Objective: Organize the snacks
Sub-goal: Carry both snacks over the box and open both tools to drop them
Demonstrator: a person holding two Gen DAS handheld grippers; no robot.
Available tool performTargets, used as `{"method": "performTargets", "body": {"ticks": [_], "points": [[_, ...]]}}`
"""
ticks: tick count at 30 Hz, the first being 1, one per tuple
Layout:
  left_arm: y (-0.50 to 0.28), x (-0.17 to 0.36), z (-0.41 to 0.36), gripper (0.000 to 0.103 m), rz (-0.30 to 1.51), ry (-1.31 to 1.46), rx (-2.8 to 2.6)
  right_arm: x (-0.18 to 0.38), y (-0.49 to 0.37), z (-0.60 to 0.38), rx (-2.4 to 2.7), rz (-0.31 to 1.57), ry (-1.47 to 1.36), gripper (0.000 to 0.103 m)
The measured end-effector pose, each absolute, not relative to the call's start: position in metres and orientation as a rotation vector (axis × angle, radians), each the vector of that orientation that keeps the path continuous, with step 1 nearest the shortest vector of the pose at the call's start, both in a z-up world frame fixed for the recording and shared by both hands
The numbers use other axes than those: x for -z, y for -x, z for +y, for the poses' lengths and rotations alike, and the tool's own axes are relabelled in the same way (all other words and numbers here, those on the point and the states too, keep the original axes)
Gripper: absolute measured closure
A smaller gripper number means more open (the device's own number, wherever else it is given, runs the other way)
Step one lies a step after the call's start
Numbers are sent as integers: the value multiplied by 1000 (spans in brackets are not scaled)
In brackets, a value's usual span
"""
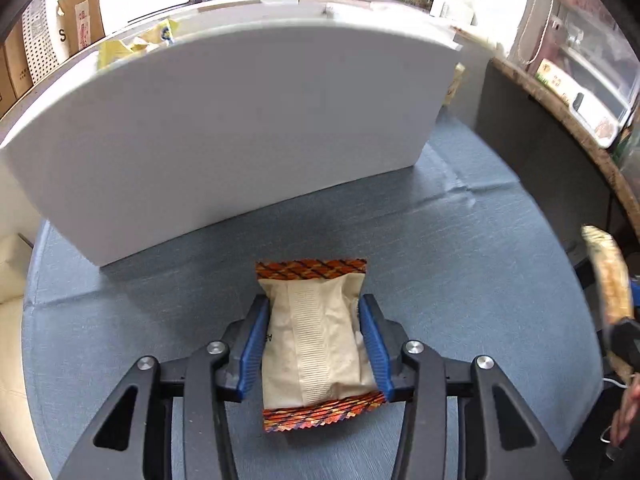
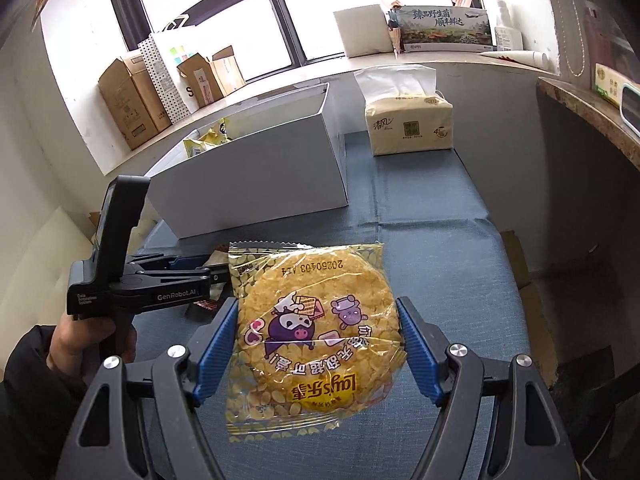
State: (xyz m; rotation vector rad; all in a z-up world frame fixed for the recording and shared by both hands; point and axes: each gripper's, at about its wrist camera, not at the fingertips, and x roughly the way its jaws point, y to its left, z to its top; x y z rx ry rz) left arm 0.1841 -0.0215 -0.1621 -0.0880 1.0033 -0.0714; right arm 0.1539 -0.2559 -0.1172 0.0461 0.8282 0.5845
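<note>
Snacks are gripped in both hands: the left gripper [image 1: 316, 344] pinches a beige packet [image 1: 316, 340], the right gripper [image 2: 318, 348] a yellow chip bag [image 2: 316, 336]. To do well, I think each should lift clear over the near wall of the white box [image 2: 256, 176], standing toward the table's far edge, before releasing.

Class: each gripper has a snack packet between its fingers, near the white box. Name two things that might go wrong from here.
1. The right gripper holds the round crisp packet by its edges; squeezing may crack the crisp.
2. The left gripper pinches the cream packet; the white box has a tall wall, so a low carry might hit it.
</note>
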Motion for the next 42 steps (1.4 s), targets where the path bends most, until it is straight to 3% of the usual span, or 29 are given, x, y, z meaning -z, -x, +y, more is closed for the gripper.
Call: {"method": "performTargets", "body": {"ticks": [13, 20, 30, 37, 40, 42], "points": [[-86, 72, -8, 53, 804, 127, 58, 104, -142, -238, -633, 797, -27, 23], [-77, 49, 11, 53, 755, 142, 2, 89, -143, -222, -670, 760, -25, 23], [-164, 5, 53, 52, 673, 134, -46, 32, -211, -173, -699, 663, 12, 23], [-260, 12, 79, 51, 721, 122, -73, 14, -300, -127, -669, 674, 41, 23], [-285, 20, 86, 43, 730, 103, -99, 19, -332, -116, -652, 695, 26, 22], [-293, 24, 90, 21, 731, 110, -111, 22, -346, -110, -660, 709, 16, 13]]}}
